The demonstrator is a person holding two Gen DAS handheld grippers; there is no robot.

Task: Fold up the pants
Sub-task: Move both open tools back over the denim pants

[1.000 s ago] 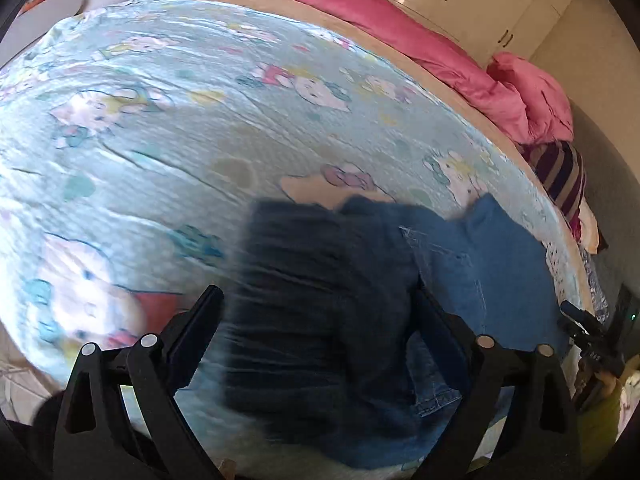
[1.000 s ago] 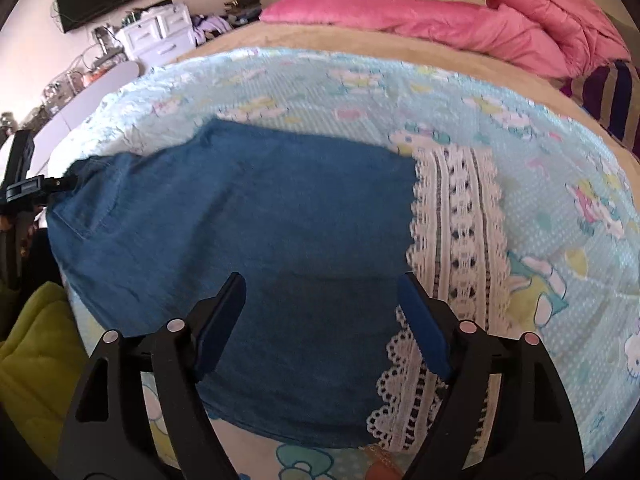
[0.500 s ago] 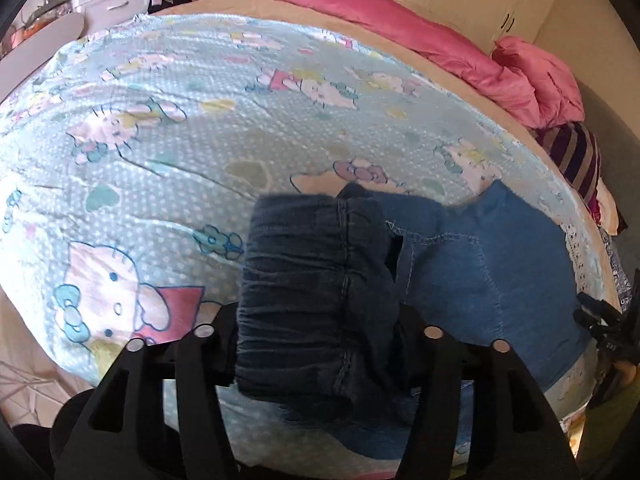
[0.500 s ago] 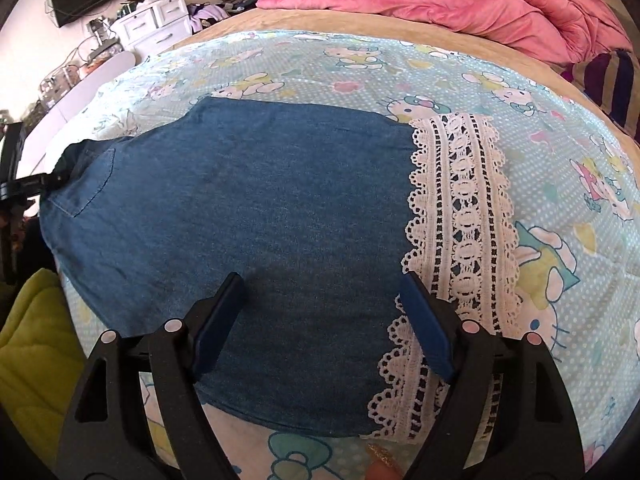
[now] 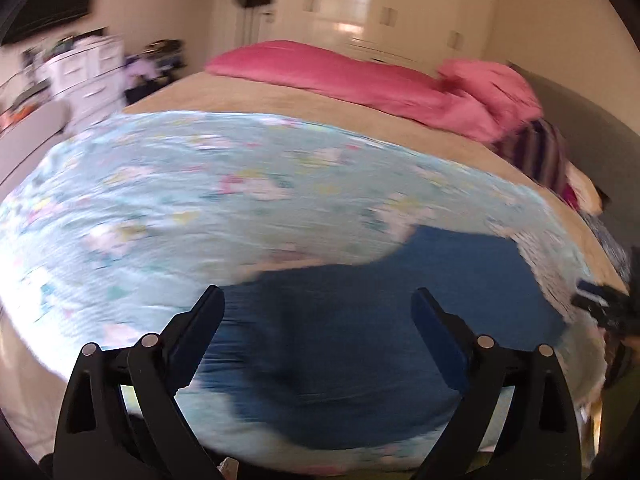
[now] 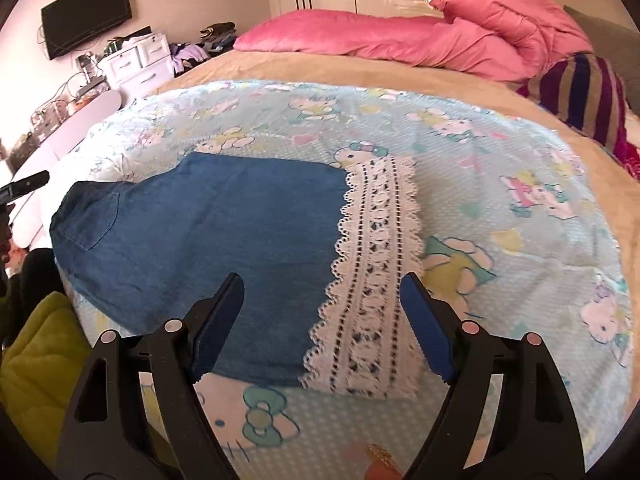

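Seemingly the folding is partly done: the pants (image 6: 208, 236) lie flat on the cartoon-print blanket (image 6: 500, 152) as one wide denim panel, which looks like one leg laid over the other, though the layers cannot be counted from here. By that reading the crosswise folds, hem toward waistband, remain to be made. In the right wrist view the garment spreads from about 9 o'clock across to the centre, its hem finished with a broad band of white lace trim (image 6: 372, 280) running from 12 toward 6 o'clock just right of centre. The denim is mid-blue, matte and smooth, nearly free of wrinkles, with a stitched patch pocket (image 6: 96, 220) toward 9 o'clock; the lace is openwork with scalloped edges and looks light and floppy. The right gripper (image 6: 322, 324) hovers over the near edge of the pants at 6 o'clock, jaws spread wide and holding nothing. The left gripper (image 5: 318, 334) is likewise wide apart and empty, above the darker waist end of the cloth, which fills the lower centre of its heavily blurred view. Beyond the blanket, at 12 to 2 o'clock, a puffy pink duvet (image 6: 420, 40) is heaped across the tan bed cover (image 6: 320, 68), with a striped pillow (image 6: 580, 92) at 2 o'clock.
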